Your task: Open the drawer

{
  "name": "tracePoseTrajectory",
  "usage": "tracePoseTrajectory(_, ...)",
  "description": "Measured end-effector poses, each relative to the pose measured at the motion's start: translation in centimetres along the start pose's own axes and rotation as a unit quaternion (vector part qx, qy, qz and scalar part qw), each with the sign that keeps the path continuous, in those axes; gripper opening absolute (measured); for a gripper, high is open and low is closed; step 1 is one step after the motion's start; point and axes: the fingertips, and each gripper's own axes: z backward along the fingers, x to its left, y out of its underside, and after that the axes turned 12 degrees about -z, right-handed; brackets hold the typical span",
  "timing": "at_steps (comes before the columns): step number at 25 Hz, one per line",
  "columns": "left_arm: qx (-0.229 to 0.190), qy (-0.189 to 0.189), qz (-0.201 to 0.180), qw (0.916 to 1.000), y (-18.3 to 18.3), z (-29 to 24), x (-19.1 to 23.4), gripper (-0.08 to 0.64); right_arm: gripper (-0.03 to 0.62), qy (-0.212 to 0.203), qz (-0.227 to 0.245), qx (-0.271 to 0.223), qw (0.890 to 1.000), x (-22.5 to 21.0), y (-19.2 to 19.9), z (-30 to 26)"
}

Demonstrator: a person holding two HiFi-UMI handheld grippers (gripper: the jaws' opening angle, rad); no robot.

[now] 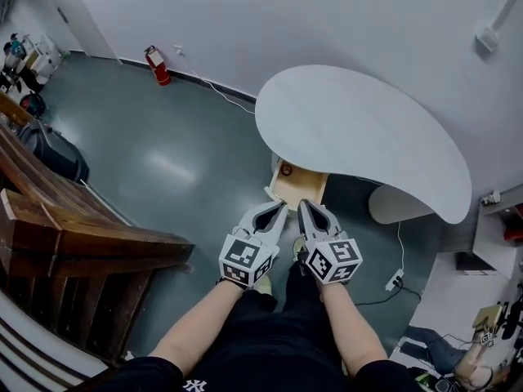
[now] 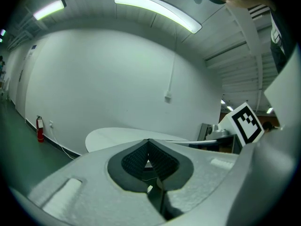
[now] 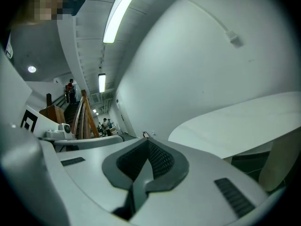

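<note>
**Grippers.** The left gripper [image 1: 276,210] and right gripper [image 1: 306,207] are held side by side, close together but not touching, over the person's legs. Their tips point toward the near edge of the table [image 1: 368,129]. Each carries its marker cube [image 1: 245,260] at the rear.

- Left gripper view: the left gripper [image 2: 148,147] has its jaws brought fully together, ribbed pads meeting. Nothing is between them.
- Right gripper view: the right gripper [image 3: 148,145] has its jaws likewise pressed together and is empty.

Neither tool touches any object.

**Task item.** The drawer [image 1: 301,189] is a light wooden box. It sits under the near edge of the white, rounded table top and juts out from beneath it toward the person. A dark round knob [image 1: 286,170] shows at its left side, close to the table edge. Both gripper tips appear just in front of the drawer in the head view. No view shows contact, and the views do not settle how far the drawer is drawn out.

**Surroundings.**
- The table top is bare and stands against the white wall [image 1: 245,15].
- A red fire extinguisher [image 1: 157,65] stands on the grey-green floor [image 1: 180,162] at the foot of the wall, well left of the table.
- A dark wooden staircase [image 1: 73,235] occupies the left side.
- A white power strip [image 1: 395,280] lies on the floor right of the person, below the table's right end.
</note>
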Motion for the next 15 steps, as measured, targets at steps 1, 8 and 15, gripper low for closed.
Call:
tracePoseTrajectory(1,-0.002,0.001,-0.001,1.0000,-0.6,0.2,-0.2,0.008,0.015,-0.001,0.005,-0.001,1.000,0.4,-0.5,0.3)
tracePoseTrajectory(8,-0.024,0.003,-0.015,0.9996,-4.7,1.3,-0.7,0.008,0.015,-0.014,0.035,-0.018,0.999,2.9,-3.8,1.5)
tracePoseTrajectory(15,-0.043,0.000,-0.029,0.9986,-7.6,1.8,-0.4,0.008,0.015,-0.026,0.058,-0.039,0.997,5.1,-6.7,1.7)
